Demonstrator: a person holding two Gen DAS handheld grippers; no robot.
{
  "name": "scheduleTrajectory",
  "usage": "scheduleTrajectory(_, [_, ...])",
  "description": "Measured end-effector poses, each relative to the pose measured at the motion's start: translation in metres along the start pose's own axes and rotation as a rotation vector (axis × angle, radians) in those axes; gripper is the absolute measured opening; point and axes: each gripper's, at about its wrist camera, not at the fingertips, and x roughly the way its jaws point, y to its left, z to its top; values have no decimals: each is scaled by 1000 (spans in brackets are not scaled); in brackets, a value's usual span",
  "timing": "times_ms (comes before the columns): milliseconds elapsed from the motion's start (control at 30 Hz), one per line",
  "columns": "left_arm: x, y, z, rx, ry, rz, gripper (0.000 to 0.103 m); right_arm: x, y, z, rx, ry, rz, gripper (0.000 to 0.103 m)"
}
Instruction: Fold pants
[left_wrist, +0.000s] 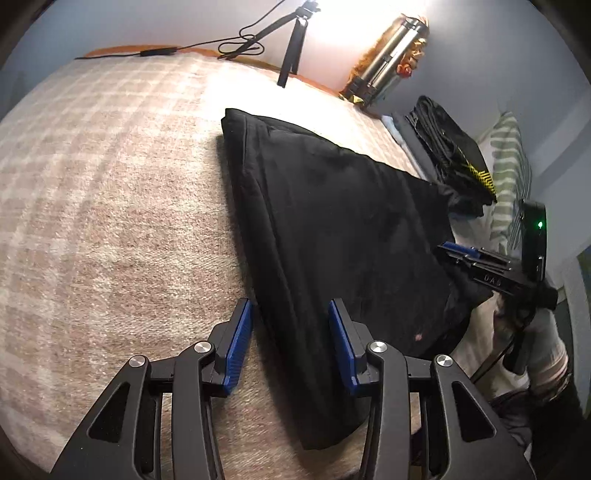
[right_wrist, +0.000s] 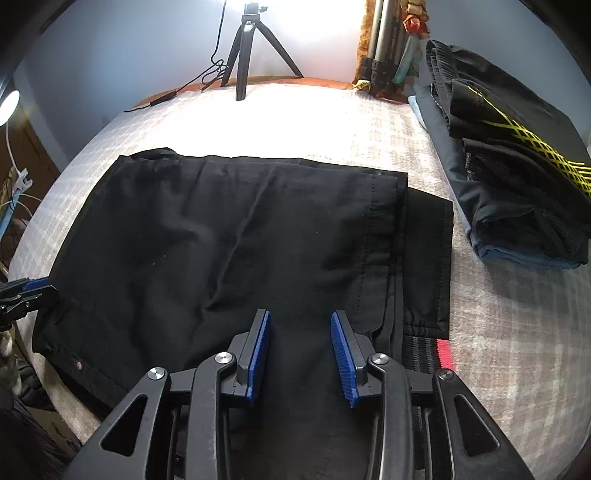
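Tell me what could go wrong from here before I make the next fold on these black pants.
1. The top layer of the black pants sits offset from the layer below at the right edge; folding now would probably lock in that mismatch.
2. The open right gripper may pinch only one layer.
3. The stack of folded clothes lies close, so a wide sweep could knock it.

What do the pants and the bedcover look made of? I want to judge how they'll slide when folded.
Pants: seemingly a thin woven fabric, matte black, with crisp stitched seams and soft creases. Bedcover: apparently a fuzzy, napped textile, beige-and-cream plaid with a grainy pile. Neither can be confirmed by look alone.
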Motion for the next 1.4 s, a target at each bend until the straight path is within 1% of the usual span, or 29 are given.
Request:
scheduleTrajectory(133, [4, 0, 3, 16, -4, -19, 38, -2, 1, -1, 7, -9, -6, 36])
scheduleTrajectory(200, [4, 2, 3, 21, -15, -25, 38, -10, 5, -4, -3, -34, 2, 36])
scheduleTrajectory(233, [5, 2, 3, 26, -19, -27, 35, -14, 8, -6, -10, -50, 16, 36])
scheduleTrajectory(267, [5, 3, 4, 28, -21, -28, 32, -21, 13, -9, -26, -75, 52, 36])
scheduleTrajectory(333, [7, 8, 7, 14, -16, -48, 27, -28, 22, -12, -41, -97, 102, 33])
scheduleTrajectory(433, [10, 15, 13, -28, -3, -84, 19, -28, 33, -13, -23, -101, 124, 34])
scheduleTrajectory(467, [12, 16, 15, -38, 3, -95, 16, -29, 38, -12, -19, -104, 165, 34])
scheduleTrajectory(500, [12, 17, 15, -49, 7, -106, 15, -30, 42, -11, -19, -105, 189, 34])
scheduleTrajectory(600, [12, 18, 16, -62, 4, -126, 11, -30, 59, -9, -49, -99, 242, 33])
scheduleTrajectory(667, [12, 17, 16, -51, 3, -124, 11, -26, 69, -10, -75, -81, 277, 30])
scheduleTrajectory(700, [11, 17, 15, -48, 3, -124, 11, -25, 72, -10, -81, -69, 302, 24])
scheduleTrajectory(733, [11, 18, 15, -46, 3, -125, 11, -23, 75, -11, -89, -55, 327, 21])
scheduleTrajectory(767, [12, 17, 16, -46, 3, -126, 11, -22, 79, -12, -102, -38, 355, 21])
scheduleTrajectory(867, [12, 18, 15, -44, 2, -124, 11, -18, 91, -18, -144, -6, 398, 19])
scheduleTrajectory(967, [12, 17, 15, -40, 2, -118, 11, -12, 105, -28, -194, 40, 421, 18])
scheduleTrajectory(1033, [11, 17, 17, -42, 2, -116, 11, -15, 113, -40, -233, 85, 478, 19])
scheduleTrajectory(1067, [11, 18, 17, -44, 0, -117, 11, -21, 117, -46, -262, 91, 508, 18])
scheduleTrajectory(1100, [11, 19, 18, -46, -1, -120, 11, -28, 119, -52, -281, 110, 569, 16])
scheduleTrajectory(1133, [11, 19, 18, -49, -1, -120, 11, -32, 118, -56, -271, 139, 639, 16])
scheduleTrajectory(1167, [12, 19, 18, -52, -1, -121, 11, -37, 116, -60, -255, 150, 688, 17])
scheduleTrajectory(1200, [12, 18, 19, -51, -2, -121, 10, -42, 114, -62, -257, 147, 688, 19])
scheduleTrajectory(1233, [12, 17, 20, -49, -4, -121, 9, -46, 112, -63, -260, 139, 667, 22])
scheduleTrajectory(1267, [12, 15, 21, -46, -7, -123, 9, -50, 108, -61, -251, 124, 638, 23])
scheduleTrajectory(1300, [11, 12, 22, -39, -12, -122, 9, -52, 104, -59, -234, 111, 627, 26])
scheduleTrajectory(1333, [9, 10, 23, -28, -18, -120, 9, -54, 99, -58, -216, 97, 613, 32])
scheduleTrajectory(1400, [8, 7, 24, -22, -26, -121, 9, -54, 96, -53, -218, 70, 552, 32])
